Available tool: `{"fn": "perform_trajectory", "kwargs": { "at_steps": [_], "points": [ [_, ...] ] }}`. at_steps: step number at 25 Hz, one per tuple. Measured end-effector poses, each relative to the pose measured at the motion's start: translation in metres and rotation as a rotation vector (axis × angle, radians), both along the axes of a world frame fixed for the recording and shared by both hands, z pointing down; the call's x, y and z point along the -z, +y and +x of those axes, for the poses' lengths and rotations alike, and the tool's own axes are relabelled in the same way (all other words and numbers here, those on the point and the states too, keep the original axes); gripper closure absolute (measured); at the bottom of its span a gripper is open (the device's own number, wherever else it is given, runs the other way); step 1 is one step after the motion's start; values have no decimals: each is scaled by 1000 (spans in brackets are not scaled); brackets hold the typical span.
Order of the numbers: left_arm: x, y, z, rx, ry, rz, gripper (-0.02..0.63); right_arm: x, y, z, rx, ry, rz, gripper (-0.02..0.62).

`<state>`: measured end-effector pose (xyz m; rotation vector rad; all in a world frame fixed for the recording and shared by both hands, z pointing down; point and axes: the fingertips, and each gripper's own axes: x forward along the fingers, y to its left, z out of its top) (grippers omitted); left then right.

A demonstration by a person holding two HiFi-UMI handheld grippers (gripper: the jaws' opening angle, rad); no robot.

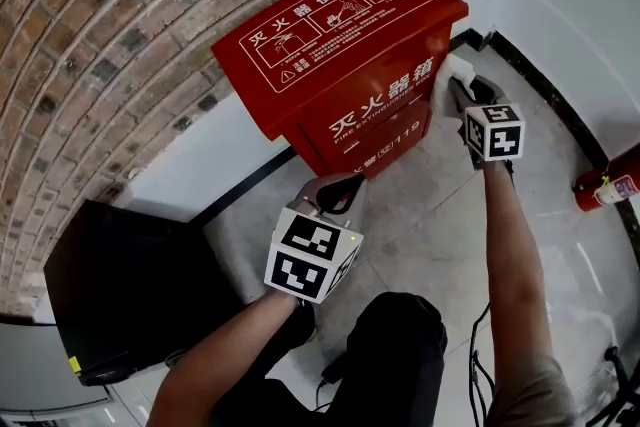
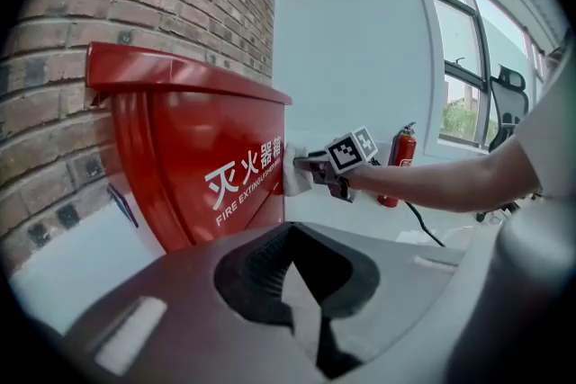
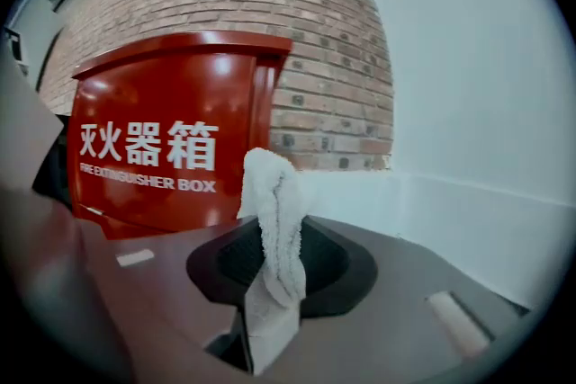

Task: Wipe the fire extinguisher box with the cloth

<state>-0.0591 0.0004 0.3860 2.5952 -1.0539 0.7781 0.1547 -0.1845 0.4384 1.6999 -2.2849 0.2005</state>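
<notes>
Head view: red fire extinguisher box (image 1: 340, 45) at 12 o'clock, against the brick wall (image 1: 90, 35); both my arms reach toward it.
Right gripper (image 1: 462, 95): at 2 o'clock, by the right edge of the box's front face.
Right jaws: closed on the white cloth (image 1: 447, 73); in the right gripper view it stands up between them as a bunched fold.
Cloth position: at the box's front right corner, level with the white lettering; the left gripper view shows it against that edge, apparently touching.
Left gripper (image 1: 343, 187): near centre, low in front of the box and apart from it.
Left jaws: tips brought together, nothing between them in the left gripper view.
Box: lid closed and sloping, white instruction diagrams on top, "FIRE EXTINGUISHER BOX" on the front.
Surroundings: a red fire extinguisher (image 1: 605, 185) at 3 o'clock on the tiled floor (image 1: 430, 225); a black case (image 1: 130, 285) at 8 o'clock.
</notes>
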Motion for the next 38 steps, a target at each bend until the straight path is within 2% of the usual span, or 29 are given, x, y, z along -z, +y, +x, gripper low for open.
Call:
{"fn": "perform_trajectory", "kwargs": {
  "at_steps": [2, 4, 8, 13, 18, 25, 31, 34, 38],
  "points": [
    [-10, 4, -1, -13, -15, -9, 606, -5, -3, 27, -100, -3, 3, 477],
    [-22, 7, -6, -11, -21, -26, 606, -15, -1, 38, -149, 9, -6, 477],
    [-44, 6, -20, 13, -24, -40, 606, -50, -2, 9, -92, 19, -54, 477],
    [-60, 1, -29, -12, -64, -11, 606, -71, 12, -30, -29, -33, -60, 479],
    [-68, 9, -46, -50, -108, -30, 606, -75, 49, -95, 141, -13, -68, 479],
    [-64, 12, -69, -11, -127, -33, 606, -69, 109, -200, 376, -95, -65, 477],
    [-68, 21, -92, 51, -142, -44, 606, -67, 144, -255, 541, -105, -52, 478],
    [-72, 21, -99, 93, -117, -45, 606, -69, 156, -282, 632, -87, -26, 479],
    [-86, 29, -101, 121, -84, -44, 606, -94, 190, -295, 775, -49, -87, 479]
  ]
}}
